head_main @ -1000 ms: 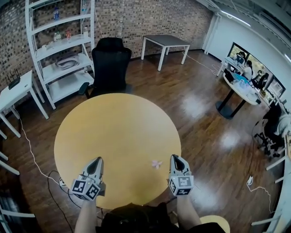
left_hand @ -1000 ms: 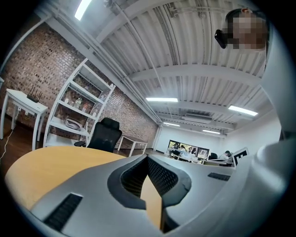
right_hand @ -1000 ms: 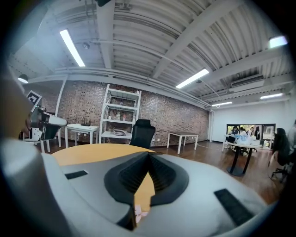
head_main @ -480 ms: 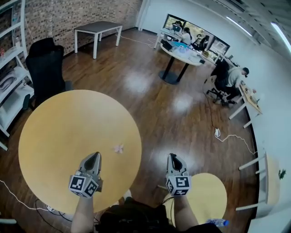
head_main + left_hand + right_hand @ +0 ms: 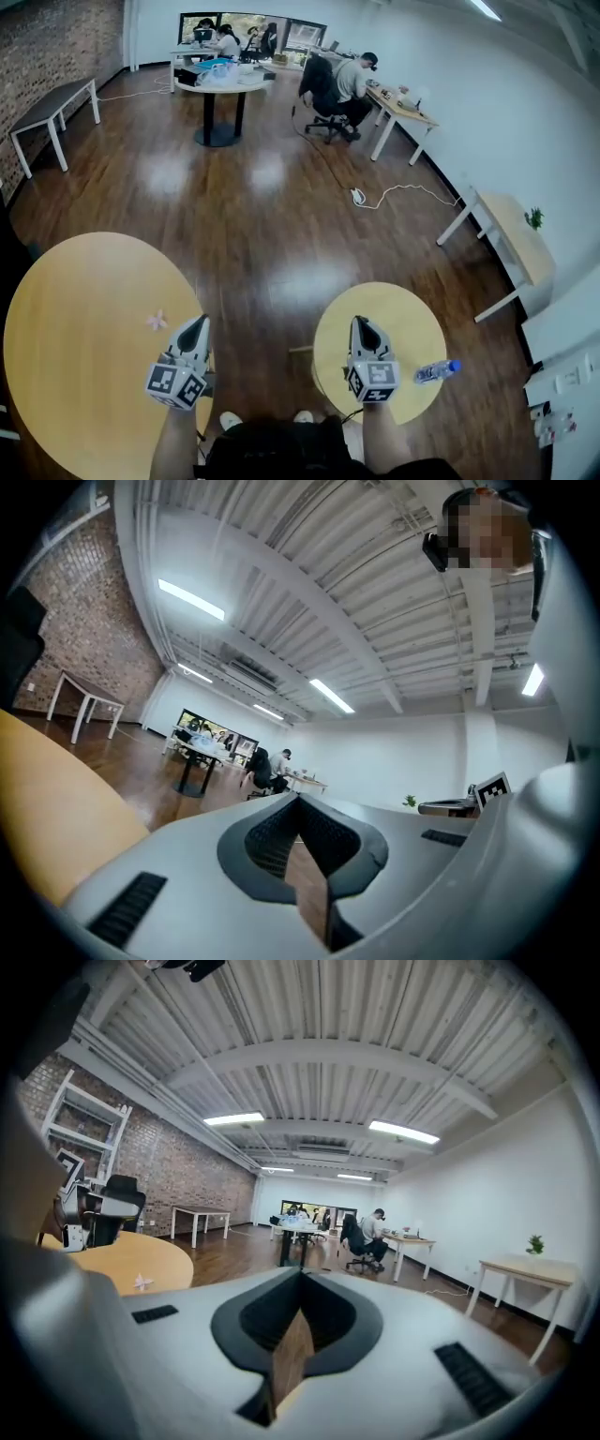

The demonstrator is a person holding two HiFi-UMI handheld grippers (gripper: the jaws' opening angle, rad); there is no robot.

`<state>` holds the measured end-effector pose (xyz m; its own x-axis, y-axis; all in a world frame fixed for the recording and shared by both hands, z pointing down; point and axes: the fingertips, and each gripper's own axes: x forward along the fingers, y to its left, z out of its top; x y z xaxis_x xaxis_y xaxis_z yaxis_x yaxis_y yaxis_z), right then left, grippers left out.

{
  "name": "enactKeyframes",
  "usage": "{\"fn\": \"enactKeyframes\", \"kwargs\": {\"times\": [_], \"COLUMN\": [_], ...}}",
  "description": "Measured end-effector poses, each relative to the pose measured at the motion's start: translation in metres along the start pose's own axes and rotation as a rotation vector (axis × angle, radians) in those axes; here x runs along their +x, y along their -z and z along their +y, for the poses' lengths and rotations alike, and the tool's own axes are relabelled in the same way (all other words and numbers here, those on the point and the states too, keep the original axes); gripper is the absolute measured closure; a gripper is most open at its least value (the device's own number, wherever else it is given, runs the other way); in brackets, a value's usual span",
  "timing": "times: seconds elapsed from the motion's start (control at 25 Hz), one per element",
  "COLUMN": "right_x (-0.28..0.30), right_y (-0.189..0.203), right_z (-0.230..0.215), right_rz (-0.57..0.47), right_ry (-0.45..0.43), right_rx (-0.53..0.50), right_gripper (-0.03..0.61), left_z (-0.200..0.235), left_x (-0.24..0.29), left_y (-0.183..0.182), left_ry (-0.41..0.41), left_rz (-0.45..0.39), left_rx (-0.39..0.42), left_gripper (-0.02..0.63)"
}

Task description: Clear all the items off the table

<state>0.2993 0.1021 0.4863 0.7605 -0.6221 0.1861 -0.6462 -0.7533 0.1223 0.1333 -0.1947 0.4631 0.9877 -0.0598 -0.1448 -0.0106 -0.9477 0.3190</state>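
As the view swung right, a small table (image 5: 394, 314) and bottle (image 5: 437, 371) appeared.

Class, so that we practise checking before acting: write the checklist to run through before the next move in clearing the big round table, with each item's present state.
1. Left gripper empty: ok, jaws together on nothing.
2. Right gripper empty: ok, jaws together on nothing.
3. Jaws open for a pick: not ok, both shut.
4. Large round table cleared: not ok, a small pink item lies on it.
5. Gripper lined up on the pink item: not ok; left points past it, right is over the small round table.
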Motion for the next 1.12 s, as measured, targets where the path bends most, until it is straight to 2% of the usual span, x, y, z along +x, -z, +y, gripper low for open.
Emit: {"fn": "enactKeyframes", "kwargs": {"times": [0.28,0.56,0.8,0.96,1.12], "right_x": [-0.036,-0.101,-0.169,-0.231,-0.266], "right_y": [0.01,0.029,0.024,0.045,0.058], "right_z": [-0.097,-0.19,-0.209,-0.247,-0.262], "right_rz": [-0.042,-0.073,-0.06,-0.055,-0.033], "right_ry": [0.098,0.217,0.466,0.607,0.693], "right_rx": [0.017,0.055,0.105,0.134,0.16], "right_gripper": [0.575,0.575,0.575,0.575,0.574], "left_z": [-0.09,-0.208,-0.253,-0.311,-0.352], "left_x": [0.065,0.112,0.144,0.16,0.168], "left_y": [0.03,0.079,0.081,0.106,0.123], "left_ry": [0.124,0.293,0.537,0.645,0.734], "left_rz": [0.014,0.077,0.167,0.208,0.246], "left_rx": [0.013,0.003,-0.024,-0.049,-0.062], "left_gripper": [0.614,0.614,0.614,0.614,0.614]}}
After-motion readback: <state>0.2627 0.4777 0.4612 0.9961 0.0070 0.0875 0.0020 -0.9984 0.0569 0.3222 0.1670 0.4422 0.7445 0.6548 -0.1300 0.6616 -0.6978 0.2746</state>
